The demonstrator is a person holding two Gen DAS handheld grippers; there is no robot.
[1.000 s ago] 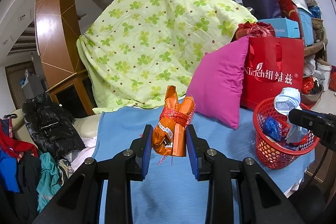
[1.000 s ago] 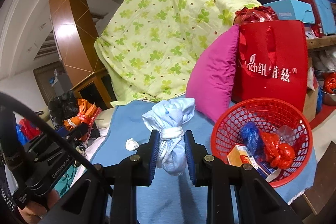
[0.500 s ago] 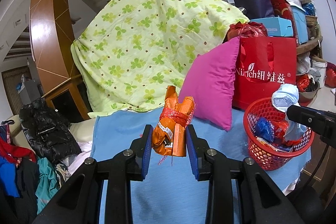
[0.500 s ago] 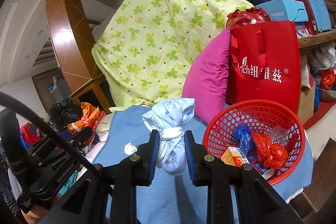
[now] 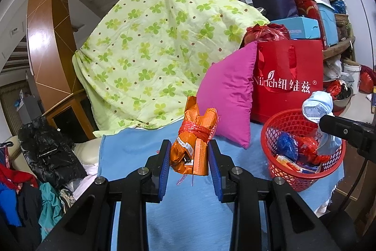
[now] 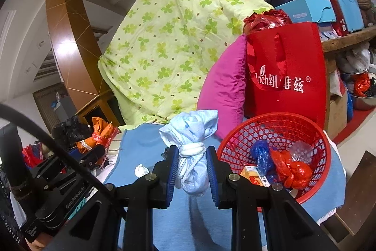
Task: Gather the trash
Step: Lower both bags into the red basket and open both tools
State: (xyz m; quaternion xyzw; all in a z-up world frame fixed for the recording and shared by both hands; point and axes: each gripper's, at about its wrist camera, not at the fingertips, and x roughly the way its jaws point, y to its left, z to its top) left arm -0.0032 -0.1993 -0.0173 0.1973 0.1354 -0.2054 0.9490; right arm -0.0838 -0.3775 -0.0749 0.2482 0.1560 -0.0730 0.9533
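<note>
My left gripper [image 5: 189,157] is shut on an orange wrapper bundle [image 5: 193,145] tied with red tape, held above the blue cloth [image 5: 188,215]. A light blue knotted cloth bundle [image 6: 191,157] sits between the pads of my right gripper [image 6: 191,166], which is shut on it. The red mesh basket [image 6: 315,133] lies to the right on the blue cloth, holding a blue bag, a red bag and a small box. In the left wrist view the same basket [image 5: 282,119] is at the right, with the right gripper's bundle [image 5: 317,105] over its far rim. A small white crumpled paper [image 6: 141,169] lies on the cloth.
A pink pillow [image 5: 230,95] and a red shopping bag [image 5: 289,77] stand behind the basket. A green clover quilt [image 5: 159,51] drapes over the back. Dark clothes [image 5: 47,152] pile up at the left. Boxes and bags crowd a shelf [image 5: 338,48] at the right.
Both grippers have drifted left across the scene, so the basket and pillow now sit further left in both views. Both bundles stay gripped.
</note>
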